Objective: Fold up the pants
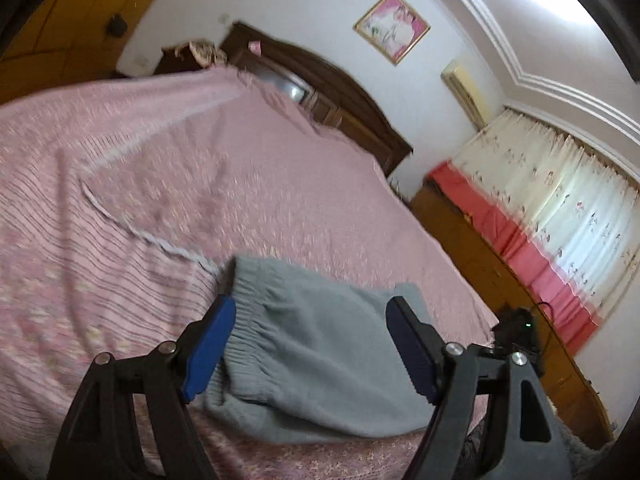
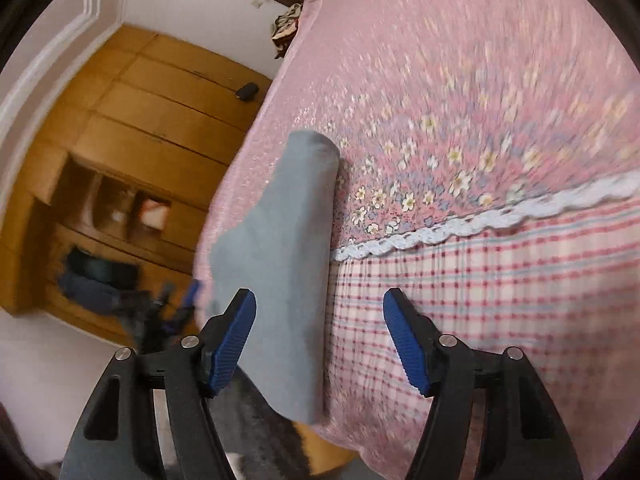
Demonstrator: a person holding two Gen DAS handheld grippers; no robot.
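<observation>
Both your grippers gape empty: left gripper (image 1: 308, 344) faces the folded grey-blue knit pants' (image 1: 320, 352) ribbed waistband; right gripper (image 2: 320, 336) looks along their length.

1. Pants (image 1: 320, 340): lower edge hidden behind the left gripper (image 1: 308, 348) fingers; leg ends can't be seen.
2. Pants (image 2: 280, 260) in right wrist view: near end runs under the right gripper's (image 2: 320, 336) left finger.
3. Bedspread (image 2: 480, 80) pattern motion-blurred.
4. Wardrobe (image 2: 120, 160) shelf contents too blurred to identify.
5. Framed picture (image 1: 392, 26): subject unreadable.
</observation>
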